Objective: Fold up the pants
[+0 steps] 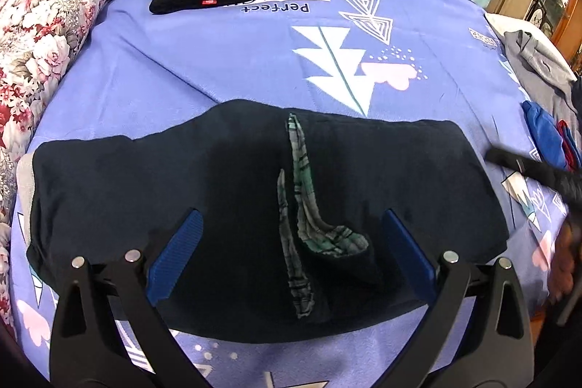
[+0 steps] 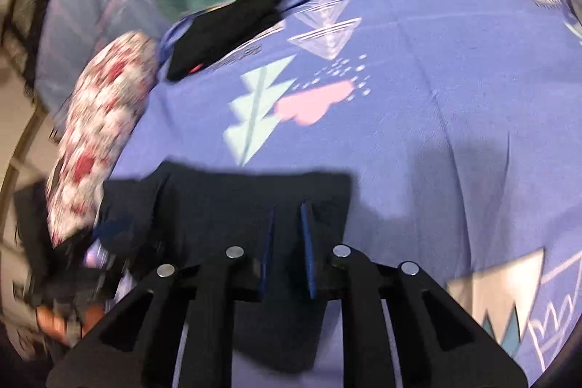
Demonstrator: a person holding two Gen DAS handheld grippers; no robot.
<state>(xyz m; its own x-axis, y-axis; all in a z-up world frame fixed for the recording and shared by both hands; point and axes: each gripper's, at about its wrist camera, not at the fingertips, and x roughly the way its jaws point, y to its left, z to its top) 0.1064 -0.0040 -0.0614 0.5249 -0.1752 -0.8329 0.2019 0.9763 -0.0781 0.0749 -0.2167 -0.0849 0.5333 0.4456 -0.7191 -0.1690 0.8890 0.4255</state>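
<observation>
On the bed (image 1: 203, 68), your pants (image 1: 218, 191) lie folded under your left tool (image 1: 291, 235), spread wide and holding nothing. Only that view shows the plaid lining (image 1: 309, 202). Your right tool (image 2: 289, 235), nearly shut, pinches the pants' edge in the blurred right view.

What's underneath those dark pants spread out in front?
The dark pants lie flat on a purple printed bedsheet, which shows all around them. The sheet's pattern directly beneath is covered. A plaid lining peeks from an opening on top.
</observation>
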